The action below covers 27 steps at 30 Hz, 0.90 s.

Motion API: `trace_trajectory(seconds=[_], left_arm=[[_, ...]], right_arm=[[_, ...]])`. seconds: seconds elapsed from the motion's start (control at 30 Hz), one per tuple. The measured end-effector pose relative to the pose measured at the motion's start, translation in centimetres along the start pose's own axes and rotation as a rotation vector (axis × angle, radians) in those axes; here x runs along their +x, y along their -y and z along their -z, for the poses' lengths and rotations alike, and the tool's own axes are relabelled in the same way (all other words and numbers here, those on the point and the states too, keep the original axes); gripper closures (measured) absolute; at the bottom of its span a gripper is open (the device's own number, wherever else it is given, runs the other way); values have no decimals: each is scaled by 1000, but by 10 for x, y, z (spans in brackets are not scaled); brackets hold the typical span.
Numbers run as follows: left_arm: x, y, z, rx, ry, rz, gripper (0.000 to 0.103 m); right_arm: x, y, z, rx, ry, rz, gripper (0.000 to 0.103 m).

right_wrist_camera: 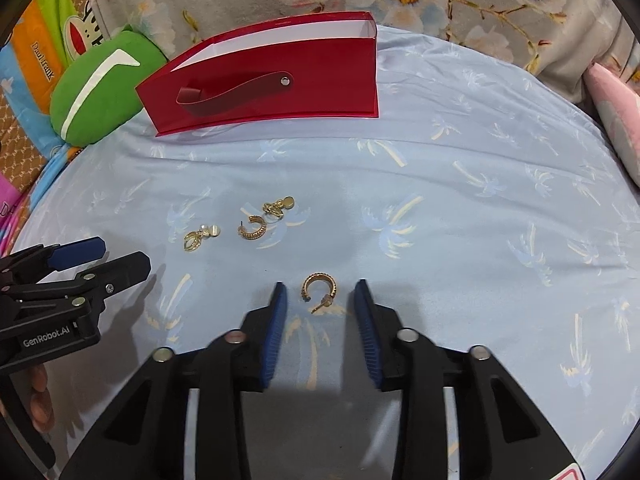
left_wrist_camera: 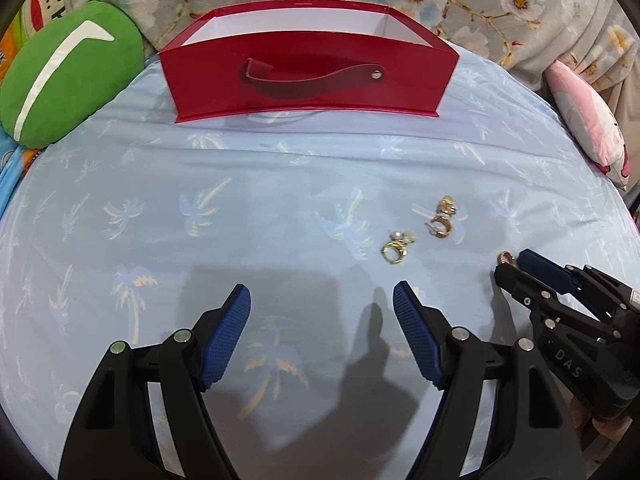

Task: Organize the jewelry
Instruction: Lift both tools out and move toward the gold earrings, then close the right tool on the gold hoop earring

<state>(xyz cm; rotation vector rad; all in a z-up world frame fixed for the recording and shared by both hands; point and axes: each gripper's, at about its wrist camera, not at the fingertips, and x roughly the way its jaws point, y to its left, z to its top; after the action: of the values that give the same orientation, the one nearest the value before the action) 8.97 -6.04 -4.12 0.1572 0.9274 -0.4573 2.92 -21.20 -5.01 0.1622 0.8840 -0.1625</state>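
Earrings (right_wrist_camera: 248, 224) before box (right_wrist_camera: 280, 92)

Red open-topped cardboard box (left_wrist_camera: 308, 76): floor hidden behind its front wall in both views, contents cannot be told. Gold ridged hoop earring (left_wrist_camera: 505, 259) half covered by the black right gripper (left_wrist_camera: 516, 264) in the left wrist view. Pink-and-white printed cushion (left_wrist_camera: 588, 120) cut off at the right edge. Fingertips (right_wrist_camera: 38, 396) under the black left gripper (right_wrist_camera: 116, 256) show only partly. Small gold charm earrings (right_wrist_camera: 202, 236) too fine to make out.
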Motion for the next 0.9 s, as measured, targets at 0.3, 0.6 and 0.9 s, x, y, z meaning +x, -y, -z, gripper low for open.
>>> trace_trajectory(seconds=[0.3,0.6,0.9], left_arm=[[3,33,-19,73,23,54,32],[30,69,-37,192,33,115,42],[44,64,-40,218,36,176,79]], right_arm=[[-8,11,5,22,12,2,89],[-21,30,8,81,14,-5,88],[-22,34,7,97,23,-21,88]])
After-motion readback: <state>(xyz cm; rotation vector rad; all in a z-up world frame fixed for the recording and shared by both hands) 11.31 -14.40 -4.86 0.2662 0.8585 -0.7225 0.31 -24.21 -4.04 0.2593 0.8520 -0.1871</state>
